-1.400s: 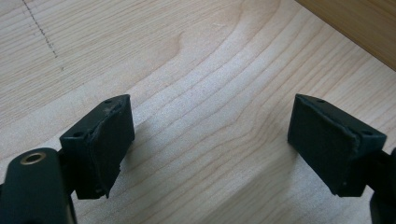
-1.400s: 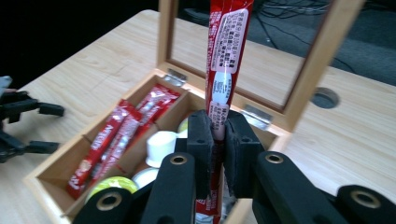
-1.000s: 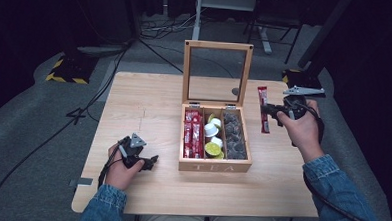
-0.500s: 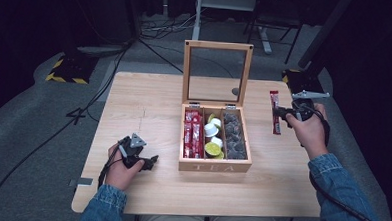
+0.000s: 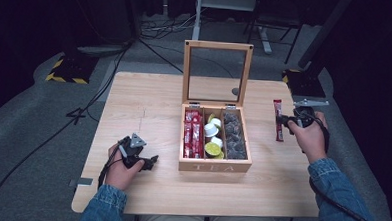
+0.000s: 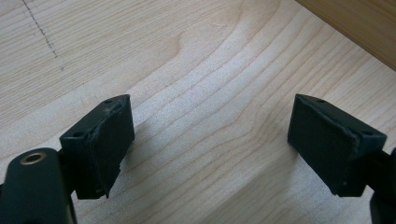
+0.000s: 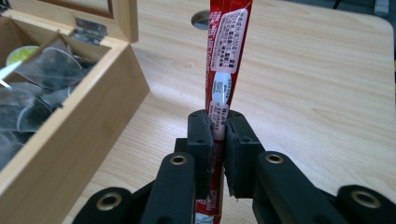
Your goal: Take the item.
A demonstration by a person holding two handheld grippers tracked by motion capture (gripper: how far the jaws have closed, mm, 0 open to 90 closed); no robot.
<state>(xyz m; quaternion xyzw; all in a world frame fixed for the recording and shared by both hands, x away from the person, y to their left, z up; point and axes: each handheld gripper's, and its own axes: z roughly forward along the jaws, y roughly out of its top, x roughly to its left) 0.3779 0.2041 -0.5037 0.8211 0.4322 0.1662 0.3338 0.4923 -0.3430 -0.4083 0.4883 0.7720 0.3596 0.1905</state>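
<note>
Right gripper (image 7: 216,140): clamped on a red stick sachet (image 7: 224,60), pads meeting across its lower part, most of the length standing free above the pinch. Held to the right of the wooden tea box (image 5: 214,166), above the table (image 5: 149,98), apart from the box wall.

Likely light and soft, a thin foil sleeve with loose filling: prone to bend or swing from such a pinch, and slick enough to slip if the grip eases. Better taken nearer the middle, flat faces against the pads, for a steadier carry.

Left gripper (image 6: 210,140): spread wide, nothing between the pads, only bare wood grain below. Seen from above at the near left of the table, in the left hand (image 5: 119,167).

From the right gripper view: printed white labels on the sachet, a box hinge, clear pouches in the nearest compartment. From the high view: whole layout, raised glass lid (image 5: 217,74), more red sticks in the left compartment, round capsules in the middle one.
</note>
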